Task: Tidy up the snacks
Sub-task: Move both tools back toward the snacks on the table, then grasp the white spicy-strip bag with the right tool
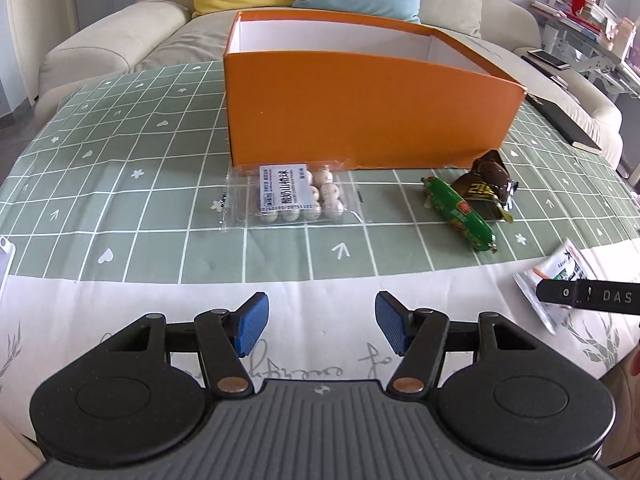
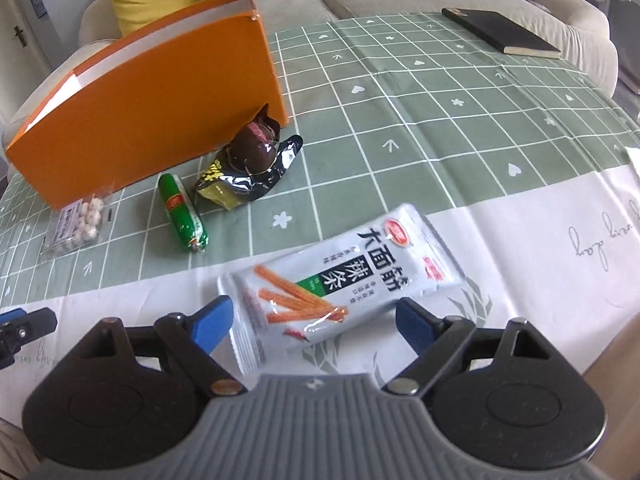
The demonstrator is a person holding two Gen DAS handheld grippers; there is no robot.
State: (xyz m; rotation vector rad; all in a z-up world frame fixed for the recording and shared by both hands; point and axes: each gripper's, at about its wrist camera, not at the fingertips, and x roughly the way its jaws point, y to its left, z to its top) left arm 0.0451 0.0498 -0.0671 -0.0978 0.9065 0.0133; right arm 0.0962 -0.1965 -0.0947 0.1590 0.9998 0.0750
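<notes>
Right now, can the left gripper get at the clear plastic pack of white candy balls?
Probably yes. The left gripper stands open and empty, and bare tablecloth lies between it and the clear plastic pack of white candy balls. The orange box sits just behind the pack.

The left gripper [image 1: 318,326] hangs open over the tablecloth [image 1: 120,208]; ahead lie a ball pack [image 1: 294,196] and orange box [image 1: 360,108].

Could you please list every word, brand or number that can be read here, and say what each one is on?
"大面筋" and "辣条": on the white snack packet.
"DAS": on the right tongs' black arm, cut off at the picture's edge.
Label on the clear pack of white balls: too small to read.
Yellow print on the dark wrapper: unreadable.
Green sausage label: blurred.
Cursive writing on the tablecloth: illegible.
</notes>
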